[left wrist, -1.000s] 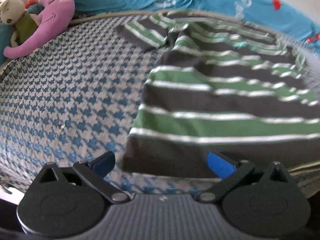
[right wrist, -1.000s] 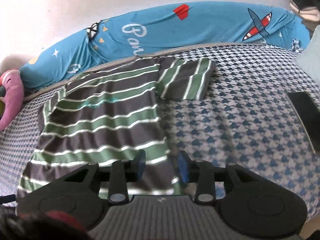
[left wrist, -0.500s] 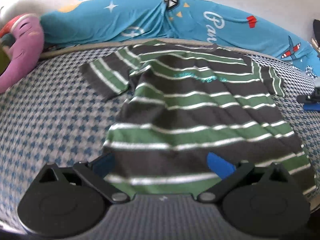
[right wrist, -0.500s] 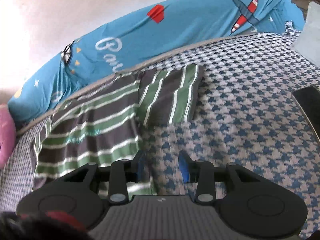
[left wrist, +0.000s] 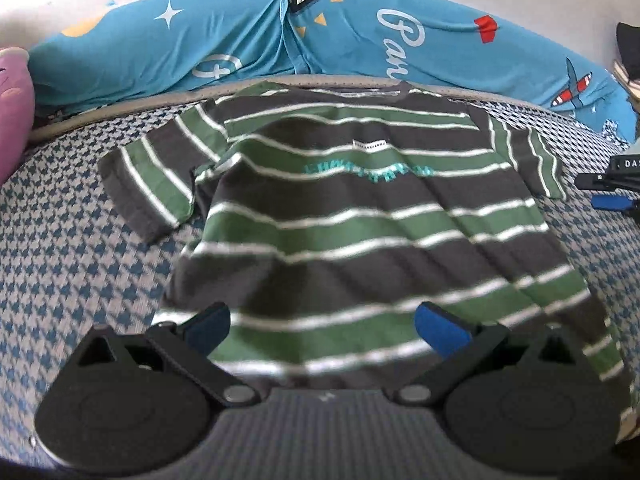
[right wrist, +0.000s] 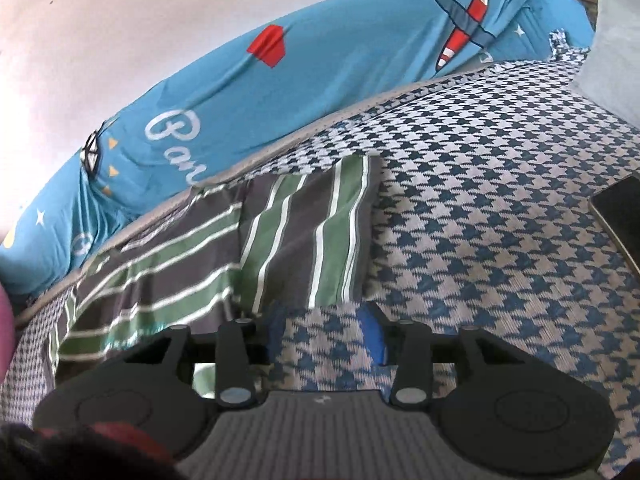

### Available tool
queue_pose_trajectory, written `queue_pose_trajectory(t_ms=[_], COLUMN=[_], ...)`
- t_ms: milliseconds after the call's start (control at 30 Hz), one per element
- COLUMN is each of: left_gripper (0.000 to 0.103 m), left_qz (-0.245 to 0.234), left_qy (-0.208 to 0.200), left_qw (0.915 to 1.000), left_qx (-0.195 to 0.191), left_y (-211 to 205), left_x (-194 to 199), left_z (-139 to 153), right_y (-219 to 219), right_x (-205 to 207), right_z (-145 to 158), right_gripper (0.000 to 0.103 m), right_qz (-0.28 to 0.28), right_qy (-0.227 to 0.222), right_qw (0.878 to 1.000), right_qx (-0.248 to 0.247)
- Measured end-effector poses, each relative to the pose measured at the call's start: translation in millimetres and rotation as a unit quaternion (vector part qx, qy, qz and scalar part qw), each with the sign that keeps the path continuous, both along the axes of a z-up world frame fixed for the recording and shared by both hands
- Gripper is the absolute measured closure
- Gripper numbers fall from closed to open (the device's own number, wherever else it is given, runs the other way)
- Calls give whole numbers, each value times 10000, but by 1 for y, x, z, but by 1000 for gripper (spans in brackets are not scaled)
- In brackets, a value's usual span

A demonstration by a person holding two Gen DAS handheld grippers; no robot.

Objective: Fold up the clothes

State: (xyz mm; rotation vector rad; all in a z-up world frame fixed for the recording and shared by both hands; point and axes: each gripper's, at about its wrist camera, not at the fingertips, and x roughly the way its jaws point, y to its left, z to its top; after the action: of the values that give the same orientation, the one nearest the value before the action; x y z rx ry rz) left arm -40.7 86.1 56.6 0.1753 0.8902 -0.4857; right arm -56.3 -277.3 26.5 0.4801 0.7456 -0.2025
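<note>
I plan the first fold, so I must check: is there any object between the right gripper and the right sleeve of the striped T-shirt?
Nothing visible. Only bare blue-and-white houndstooth bed cover lies between the right gripper, jaws open, and the right sleeve of the grey-and-green striped T-shirt.

Your T-shirt [left wrist: 360, 232] shows dark grey and green bands split by thin white stripes, teal lettering on the chest. Your bedcover [right wrist: 500, 240] is blue-and-white houndstooth; the bolster [left wrist: 240, 40] is bright blue with white script and red shapes.

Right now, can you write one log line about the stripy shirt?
striped shirt: flat on bed cover | left gripper: open above hem | right gripper: open near sleeve | nothing held
</note>
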Motion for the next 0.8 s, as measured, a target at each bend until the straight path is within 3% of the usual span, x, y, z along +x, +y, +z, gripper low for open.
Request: queue_pose_trajectory(t_ms=[200, 533, 600, 733, 800], left_gripper=[0, 0, 0, 0, 0], left_qz=[8, 112, 159, 233, 245], left_qy=[-101, -61, -31, 50, 67], left_qw=[9998, 9993, 9991, 9985, 9985], left_qx=[-142, -344, -389, -485, -486], left_y=[-16, -14, -11, -9, -9], left_x=[24, 43, 45, 48, 48], left_z=[3, 1, 1, 2, 1], right_y=[-11, -23, -19, -9, -4], right_x=[21, 64, 70, 83, 89], right_z=[-10, -31, -32, -34, -34], right_gripper=[45, 42, 37, 37, 46], right_qz=[-331, -733, -737, -539, -336], right_qy=[-146, -159, -231, -361, -446], right_qw=[9993, 9970, 9968, 9974, 9970], right_qx=[67, 205, 194, 329, 530])
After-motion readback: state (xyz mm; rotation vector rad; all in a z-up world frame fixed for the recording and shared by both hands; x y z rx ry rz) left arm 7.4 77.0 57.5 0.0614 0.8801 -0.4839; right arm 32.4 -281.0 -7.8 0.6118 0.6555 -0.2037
